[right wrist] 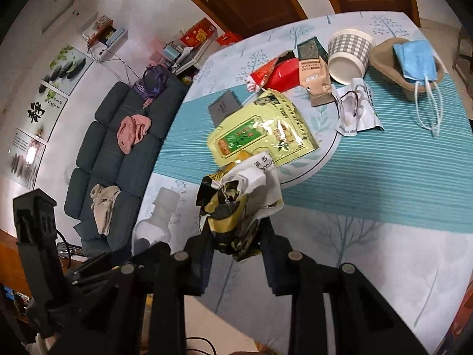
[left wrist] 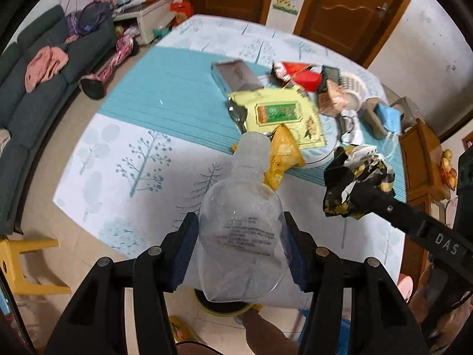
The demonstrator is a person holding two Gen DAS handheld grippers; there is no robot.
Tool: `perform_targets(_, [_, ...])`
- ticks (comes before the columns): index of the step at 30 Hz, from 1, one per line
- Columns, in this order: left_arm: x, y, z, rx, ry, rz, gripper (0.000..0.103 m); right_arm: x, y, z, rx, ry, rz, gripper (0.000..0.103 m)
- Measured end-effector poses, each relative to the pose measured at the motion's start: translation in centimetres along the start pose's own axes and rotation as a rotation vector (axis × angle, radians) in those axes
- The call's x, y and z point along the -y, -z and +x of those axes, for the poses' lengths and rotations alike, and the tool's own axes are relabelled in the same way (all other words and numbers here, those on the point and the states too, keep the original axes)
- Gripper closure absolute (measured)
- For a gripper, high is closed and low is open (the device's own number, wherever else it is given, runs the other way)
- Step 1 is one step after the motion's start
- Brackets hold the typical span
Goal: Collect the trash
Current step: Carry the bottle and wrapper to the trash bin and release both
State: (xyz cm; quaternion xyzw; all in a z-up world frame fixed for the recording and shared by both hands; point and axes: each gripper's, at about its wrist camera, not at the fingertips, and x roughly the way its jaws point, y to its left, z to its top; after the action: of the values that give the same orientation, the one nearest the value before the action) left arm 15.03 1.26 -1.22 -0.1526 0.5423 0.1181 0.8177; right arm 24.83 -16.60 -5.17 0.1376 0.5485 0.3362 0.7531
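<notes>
My left gripper (left wrist: 241, 236) is shut on a clear plastic bottle (left wrist: 242, 224), held above the near edge of the table. My right gripper (right wrist: 236, 245) is shut on a crumpled black, gold and white wrapper (right wrist: 236, 207), which also shows in the left wrist view (left wrist: 357, 183). More trash lies on the table: a yellow-green packet (right wrist: 260, 130), a small orange packet (left wrist: 280, 159), red wrappers (right wrist: 280, 74), a checked paper cup (right wrist: 348, 56), a blue face mask (right wrist: 416, 59) and a white wrapper (right wrist: 357, 109).
The table (right wrist: 384, 254) has a teal and white tree-print cloth, with a round white plate (right wrist: 322, 159) under the packets and a grey box (left wrist: 236, 74). A dark sofa (right wrist: 118, 159) stands to the left. A yellow stool (left wrist: 32, 266) stands on the floor.
</notes>
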Motion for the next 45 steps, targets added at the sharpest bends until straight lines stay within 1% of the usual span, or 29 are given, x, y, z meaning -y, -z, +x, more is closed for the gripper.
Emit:
perform_targets(7, [-1.3, 1.2, -4.9, 0.071, 0.033, 0.059, 0.049, -3.4, 3.1, -3.4, 0.071, 0.008, -0.029, 0.074])
perform_targets(9, [-1.8, 1.8, -5.9, 0.085, 0.049, 0.098, 0.049, -4.2, 4.1, -4.1, 0.093, 0.017, -0.026, 0.074])
perform_targets(13, [-3.0, 3.2, -7.4, 0.091, 0.079, 0.199, 0.049, -6.4, 7.3, -5.5, 0.175, 0.059, 0.014, 0.074])
perform_targets(16, [-4.4, 4.9, -8.6, 0.098, 0.104, 0.268, 0.049, -8.0, 10.0, -6.2, 0.231, 0.081, 0.063, 0.074])
perform_targets(22, [-7.8, 8.0, -10.4, 0.102, 0.181, 0.333, 0.049, -11.8, 16.2, -6.6, 0.301, 0.157, 0.112, 0.074])
perform_targets(27, [-9.9, 11.3, -10.9, 0.071, 0.225, 0.394, 0.049, -13.7, 21.8, -7.0, 0.344, 0.209, 0.180, 0.074])
perform_targets(29, [-10.1, 12.6, -10.6, 0.053, 0.232, 0.415, 0.049, -13.9, 23.7, -6.8, 0.342, 0.222, 0.206, 0.074])
perform_targets(32, [-10.3, 14.9, -9.8, -0.007, 0.249, 0.448, 0.049, -13.8, 26.7, -6.3, 0.322, 0.237, 0.259, 0.074])
perform_targets(38, [-9.2, 18.3, -7.2, -0.096, 0.252, 0.496, 0.049, -11.8, 30.9, -4.9, 0.260, 0.284, 0.334, 0.074])
perform_targets(41, [-8.1, 20.3, -4.6, -0.150, 0.242, 0.515, 0.049, -9.5, 32.5, -3.2, 0.208, 0.298, 0.371, 0.074])
perform_targets(45, [-6.5, 23.2, 0.8, -0.223, 0.212, 0.541, 0.049, -5.2, 34.6, 0.7, 0.108, 0.316, 0.417, 0.074])
